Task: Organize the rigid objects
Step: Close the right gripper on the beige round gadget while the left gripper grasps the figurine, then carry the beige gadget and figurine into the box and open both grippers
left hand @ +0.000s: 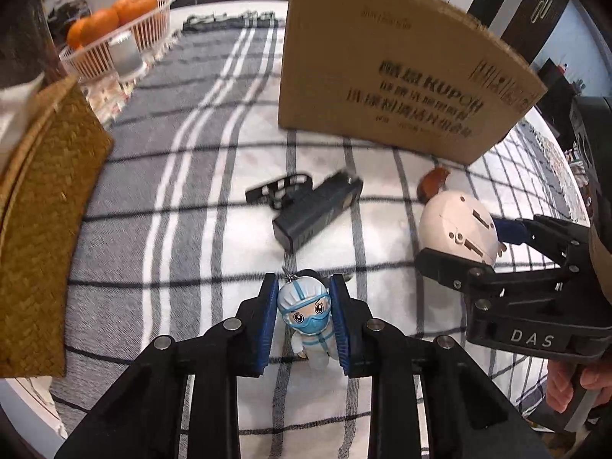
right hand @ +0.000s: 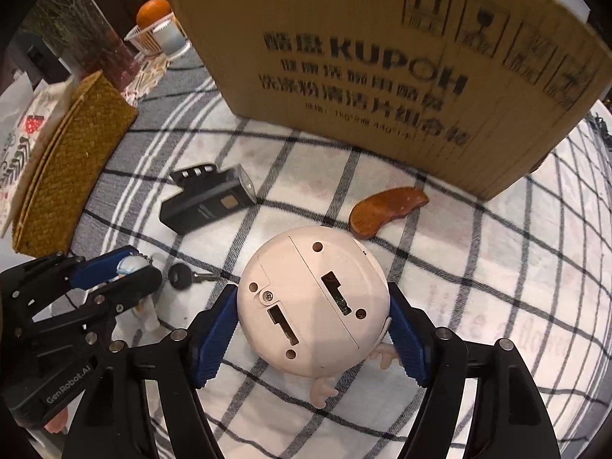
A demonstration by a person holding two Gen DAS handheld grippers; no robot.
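My left gripper (left hand: 304, 319) is shut on a small figurine keychain (left hand: 306, 311) in a white and blue protective suit; its key (right hand: 187, 276) lies on the cloth beside it. My right gripper (right hand: 313, 317) is shut on a round pink toy (right hand: 311, 306), its flat underside with two slots facing the camera; it also shows in the left wrist view (left hand: 457, 223). A black bike light (left hand: 315, 210) with a strap lies in the middle. A brown wooden piece (right hand: 386, 210) lies in front of the cardboard box (right hand: 401, 61).
A woven straw basket (left hand: 42, 210) stands at the left. A pink plastic basket (left hand: 118, 44) with oranges and a cup sits at the far left. The checked tablecloth (left hand: 214, 199) covers the round table. The box stands upright at the back right.
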